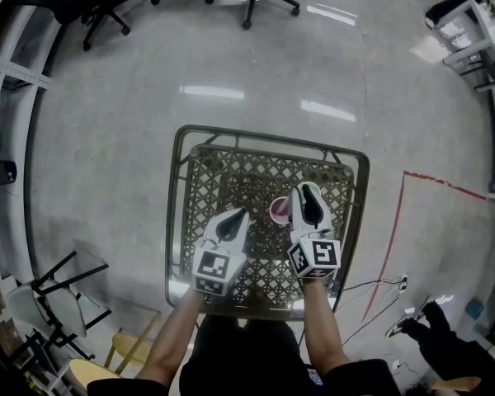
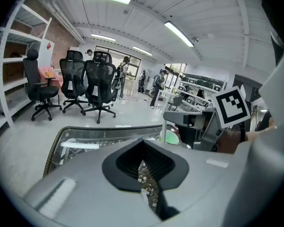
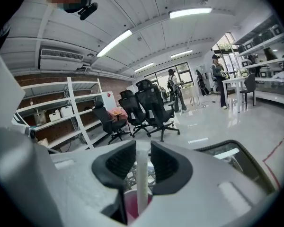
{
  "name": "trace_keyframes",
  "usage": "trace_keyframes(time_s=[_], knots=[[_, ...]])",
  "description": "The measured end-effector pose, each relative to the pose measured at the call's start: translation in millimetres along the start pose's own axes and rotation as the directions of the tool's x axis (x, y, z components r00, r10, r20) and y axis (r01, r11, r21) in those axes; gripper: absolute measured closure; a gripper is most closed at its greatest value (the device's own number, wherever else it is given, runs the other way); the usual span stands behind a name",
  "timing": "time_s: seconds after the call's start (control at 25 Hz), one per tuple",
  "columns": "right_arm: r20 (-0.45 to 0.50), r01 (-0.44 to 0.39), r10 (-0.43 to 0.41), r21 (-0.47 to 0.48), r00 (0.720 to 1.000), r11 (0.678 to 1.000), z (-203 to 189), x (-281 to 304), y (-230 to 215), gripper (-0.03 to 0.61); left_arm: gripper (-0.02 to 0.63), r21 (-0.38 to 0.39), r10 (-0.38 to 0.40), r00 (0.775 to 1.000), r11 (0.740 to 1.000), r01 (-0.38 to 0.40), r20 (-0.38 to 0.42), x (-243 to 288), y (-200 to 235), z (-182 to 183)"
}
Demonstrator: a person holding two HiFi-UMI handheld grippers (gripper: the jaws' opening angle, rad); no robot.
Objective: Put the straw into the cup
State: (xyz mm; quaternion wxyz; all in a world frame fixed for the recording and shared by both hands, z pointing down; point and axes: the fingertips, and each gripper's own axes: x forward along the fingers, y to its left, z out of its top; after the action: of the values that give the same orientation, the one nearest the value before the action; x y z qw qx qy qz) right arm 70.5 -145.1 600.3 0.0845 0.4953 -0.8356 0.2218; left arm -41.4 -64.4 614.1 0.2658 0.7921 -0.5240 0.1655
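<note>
Floor (image 1: pixel 107 139): we see glossy grey ground all around; only the head view shows the red tape line (image 1: pixel 396 221) on it.
Office chairs (image 3: pixel 151 108): black and grouped; the two gripper views show them upright across the room, while the head view catches only their bases at its top edge.
Table (image 1: pixel 175 221): glass top over a lattice frame, and both grippers are over it.
Left gripper (image 1: pixel 241 214): in its own view we find the jaw tips together with nothing between them, only lattice showing behind.
Right gripper (image 1: pixel 307 190): its own view shows the jaws standing a little apart on either side of the straw, with a thin gap beside it.
Cup (image 1: pixel 278 212): pink, standing on the table just left of the right gripper's tips.
Straw (image 3: pixel 142 174): white and upright, its lower end down in the cup; we cannot make it out from the head view, but the left gripper view shows it from the side.
</note>
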Motion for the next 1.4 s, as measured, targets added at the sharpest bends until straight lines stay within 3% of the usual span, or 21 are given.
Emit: trace_keyframes(time_s=[0.32,0.6,0.8,0.96,1.4], knots=[[0.014,-0.017,0.018,-0.011,1.0,1.0,18.3,-30.0,6.8,0.488,0.607,0.026,0.02,0.999,0.999,-0.021,0.037,-26.4,-16.1,23.4],[0.006,-0.094,0.094,-0.047,0.996,0.994,35.7,-68.0,30.8,0.488,0.607,0.079,0.059,0.994,0.995,-0.066,0.096,-61.0,-33.6,49.3],[0.008,-0.142,0.143,-0.082,0.99,0.987,48.9,-106.4,54.3,0.489,0.607,0.065,0.064,0.985,0.995,-0.075,0.158,-96.9,-52.0,62.4],[0.051,-0.15,0.157,-0.125,0.986,0.981,72.9,-125.4,64.8,0.497,0.607,0.093,0.074,0.976,0.991,-0.094,0.203,-119.2,-59.6,82.6],[0.091,-0.167,0.186,-0.18,0.978,0.969,101.8,-195.5,86.1,0.529,0.607,0.106,0.089,0.963,0.987,-0.119,0.255,-183.2,-94.1,96.0]])
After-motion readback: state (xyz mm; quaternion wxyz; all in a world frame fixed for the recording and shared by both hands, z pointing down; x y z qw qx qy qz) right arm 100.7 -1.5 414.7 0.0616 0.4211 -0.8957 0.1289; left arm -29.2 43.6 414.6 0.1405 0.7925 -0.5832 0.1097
